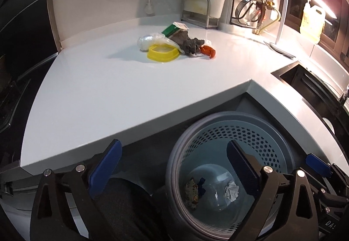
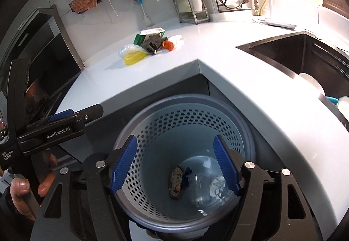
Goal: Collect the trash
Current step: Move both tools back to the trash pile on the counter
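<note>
Left black gripper with blue finger pads [image 1: 174, 166]: jaws wide apart, nothing between them. Right black gripper with blue finger pads [image 2: 175, 166]: jaws wide apart, holding nothing. Person's bare hand [image 2: 21, 188] wraps left gripper's handle.

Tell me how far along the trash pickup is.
Partly done. The perforated bin already holds a patterned wrapper, a clear plastic cup and crumpled paper. Both the left gripper and right gripper are open and empty. Left on the counter: yellow lid, green carton, grey rag, orange scrap.
</note>
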`<control>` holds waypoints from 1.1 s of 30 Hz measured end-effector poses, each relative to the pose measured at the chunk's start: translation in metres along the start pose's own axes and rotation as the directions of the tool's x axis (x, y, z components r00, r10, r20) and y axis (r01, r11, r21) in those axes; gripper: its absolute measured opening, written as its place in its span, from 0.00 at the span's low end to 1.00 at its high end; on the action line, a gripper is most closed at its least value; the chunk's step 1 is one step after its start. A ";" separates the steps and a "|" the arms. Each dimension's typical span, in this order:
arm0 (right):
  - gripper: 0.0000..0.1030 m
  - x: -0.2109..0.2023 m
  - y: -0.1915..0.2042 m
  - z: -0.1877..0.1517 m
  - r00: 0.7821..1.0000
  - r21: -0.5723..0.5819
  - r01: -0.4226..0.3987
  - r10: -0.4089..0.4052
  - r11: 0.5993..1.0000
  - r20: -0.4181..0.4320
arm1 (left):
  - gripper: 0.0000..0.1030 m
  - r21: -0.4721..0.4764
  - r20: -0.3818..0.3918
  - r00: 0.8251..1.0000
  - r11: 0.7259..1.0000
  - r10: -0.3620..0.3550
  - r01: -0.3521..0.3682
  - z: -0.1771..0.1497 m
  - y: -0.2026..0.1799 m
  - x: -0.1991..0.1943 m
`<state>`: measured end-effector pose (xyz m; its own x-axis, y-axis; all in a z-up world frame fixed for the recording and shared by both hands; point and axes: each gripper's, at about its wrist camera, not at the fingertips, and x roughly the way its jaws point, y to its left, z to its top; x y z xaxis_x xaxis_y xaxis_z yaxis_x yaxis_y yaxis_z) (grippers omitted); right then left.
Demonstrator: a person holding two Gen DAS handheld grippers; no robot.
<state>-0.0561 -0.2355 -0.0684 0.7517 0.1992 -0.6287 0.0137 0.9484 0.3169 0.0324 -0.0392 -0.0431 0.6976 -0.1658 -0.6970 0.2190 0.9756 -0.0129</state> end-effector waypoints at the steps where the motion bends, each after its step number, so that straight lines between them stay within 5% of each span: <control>1: 0.71 -0.001 0.001 0.005 1.000 -0.002 -0.003 0.003 1.000 0.010 | 0.93 -0.004 0.016 1.000 1.000 0.008 -0.008 0.004 0.003 -0.002; 10: 0.75 0.011 0.010 0.060 0.994 -0.066 -0.006 0.014 0.998 0.111 | 0.94 -0.107 0.079 0.996 0.994 0.036 -0.028 0.056 0.040 0.001; 16: 0.75 0.043 0.015 0.100 0.994 -0.104 0.012 -0.001 0.995 0.108 | 0.94 -0.067 0.123 0.986 0.992 0.116 -0.108 0.091 0.048 0.019; 33: 0.75 0.173 0.019 0.182 0.997 -0.208 0.072 -0.079 0.976 -0.023 | 0.94 -0.089 0.067 0.985 0.984 0.159 -0.153 0.141 0.058 0.104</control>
<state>0.1946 -0.2276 -0.0420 0.7329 0.1297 -0.6679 -0.0694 0.9908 0.1162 0.2140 -0.0207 -0.0156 0.7680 -0.0182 -0.6402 0.0488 0.9984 0.0301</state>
